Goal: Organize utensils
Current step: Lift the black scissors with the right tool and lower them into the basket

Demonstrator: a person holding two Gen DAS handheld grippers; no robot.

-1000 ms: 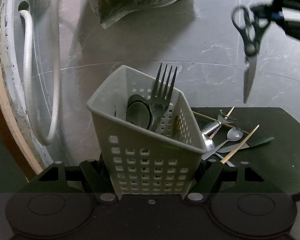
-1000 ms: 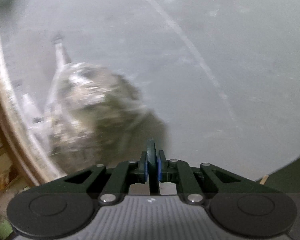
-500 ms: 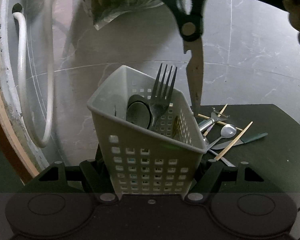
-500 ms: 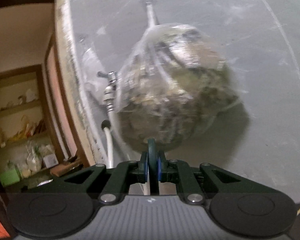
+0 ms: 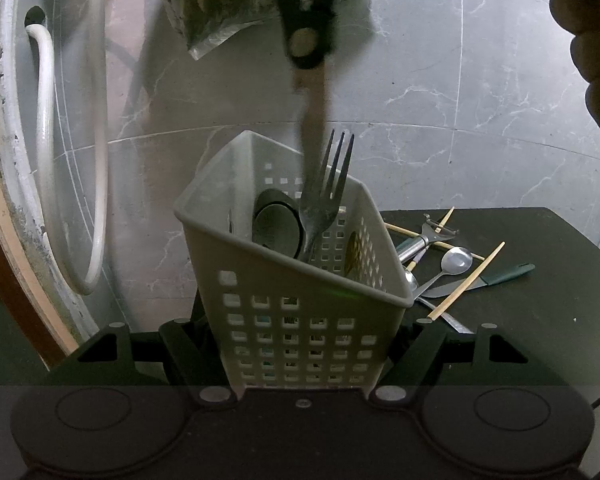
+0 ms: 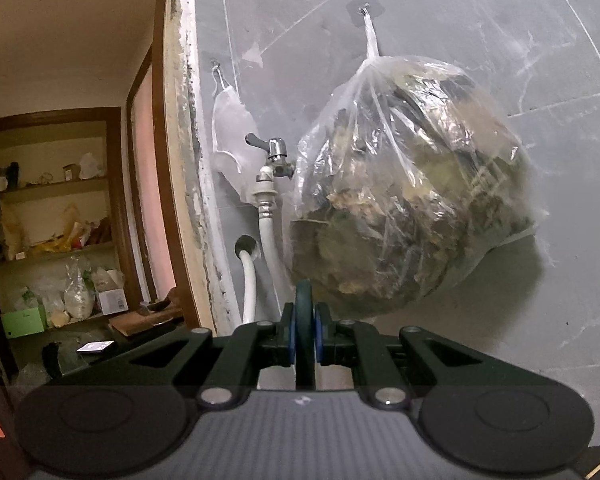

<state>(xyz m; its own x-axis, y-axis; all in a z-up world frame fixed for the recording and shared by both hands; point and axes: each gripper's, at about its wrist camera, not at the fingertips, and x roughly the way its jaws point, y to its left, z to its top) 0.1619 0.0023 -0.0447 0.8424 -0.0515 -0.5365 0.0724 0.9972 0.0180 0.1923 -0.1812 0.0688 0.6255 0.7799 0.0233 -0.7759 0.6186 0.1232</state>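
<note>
My left gripper (image 5: pixel 300 344) is shut on a grey perforated utensil basket (image 5: pixel 300 320), holding it at its near wall. A black fork (image 5: pixel 324 200) and a dark spoon (image 5: pixel 276 228) stand in the basket. My right gripper (image 6: pixel 304 340) is shut on the black handle of a pair of scissors (image 6: pixel 303 320). In the left wrist view the scissors (image 5: pixel 306 40) hang blade down, their tip dipping into the basket behind the fork. Loose on the dark table (image 5: pixel 540 320) lie a spoon (image 5: pixel 448 264), chopsticks (image 5: pixel 466 280), a green-handled knife (image 5: pixel 496 278) and a peeler (image 5: pixel 428 236).
A clear bag of dried leaves (image 6: pixel 412 184) hangs on the grey tiled wall. A tap (image 6: pixel 274 156) with a white hose (image 5: pixel 46 160) stands at the left. A doorway with shelves (image 6: pixel 52 220) lies far left. The person's hand (image 5: pixel 584 40) shows at the upper right.
The scissors in my right gripper moved left from the far right and came down blade-first into the basket. The basket and my left gripper stayed put.
</note>
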